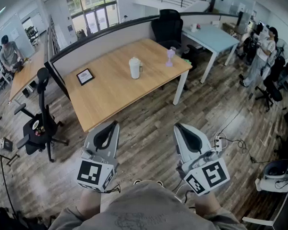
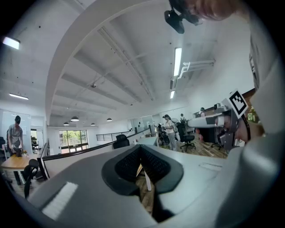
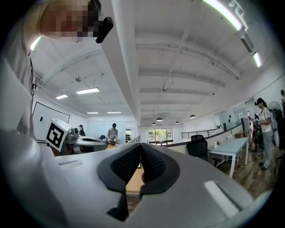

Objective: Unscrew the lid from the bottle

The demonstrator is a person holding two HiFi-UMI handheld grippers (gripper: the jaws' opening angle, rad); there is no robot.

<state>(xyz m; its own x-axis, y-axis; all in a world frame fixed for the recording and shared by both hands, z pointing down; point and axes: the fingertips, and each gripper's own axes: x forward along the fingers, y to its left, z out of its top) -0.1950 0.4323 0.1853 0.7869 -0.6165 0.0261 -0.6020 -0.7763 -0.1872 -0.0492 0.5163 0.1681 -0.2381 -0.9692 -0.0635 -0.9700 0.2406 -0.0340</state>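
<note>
We logged bright, even light from ceiling strips and far windows. Shadows were soft. Fisheye bending and black corners marked both gripper views, and the near foreground was blurred.

The bottle is white and stout, standing upright on the wooden counter, about midway along it and nearer its far edge. Its white lid sits on top, not yet off.

No legible text or numbers, cubes on left tool and right tool show only square patterns
</note>
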